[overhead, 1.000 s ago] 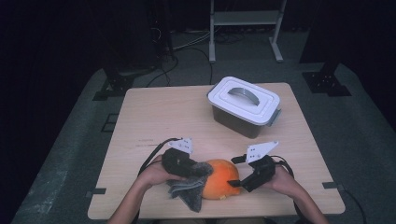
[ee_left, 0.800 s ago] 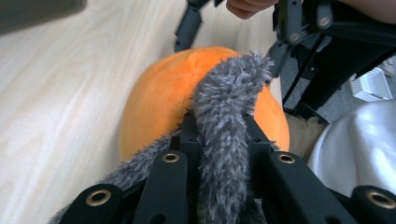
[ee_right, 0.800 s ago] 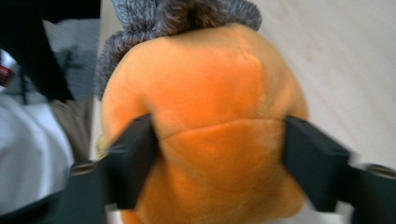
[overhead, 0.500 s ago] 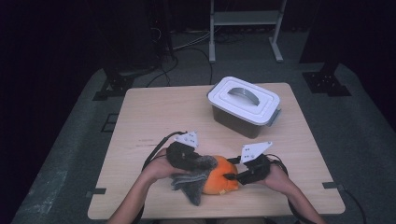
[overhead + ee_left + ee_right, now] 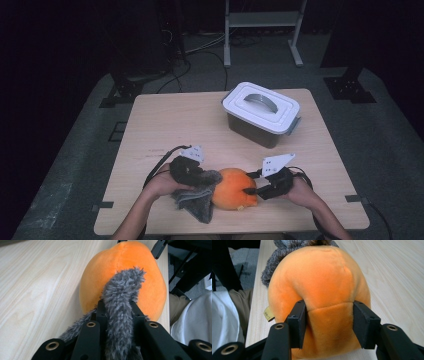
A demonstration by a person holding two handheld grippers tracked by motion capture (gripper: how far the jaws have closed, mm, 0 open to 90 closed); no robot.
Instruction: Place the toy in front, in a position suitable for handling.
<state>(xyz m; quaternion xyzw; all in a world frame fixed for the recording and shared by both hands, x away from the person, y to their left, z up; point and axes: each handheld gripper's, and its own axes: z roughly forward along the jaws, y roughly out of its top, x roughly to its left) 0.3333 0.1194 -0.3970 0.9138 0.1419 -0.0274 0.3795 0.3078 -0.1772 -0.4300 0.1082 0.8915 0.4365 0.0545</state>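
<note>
Now your right claw has just closed onto the round orange plush toy at the pale wooden table's near edge, left claw clenched on its grey furry tail, ready to lift.

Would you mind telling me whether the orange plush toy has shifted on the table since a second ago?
No. The orange plush toy lies equally far from the lidded box, by the table's near edge.

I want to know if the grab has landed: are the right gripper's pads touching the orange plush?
Touching. In the right gripper view, both pads of the right gripper press into the orange plush, denting it; the jaws have just been closing.
</note>
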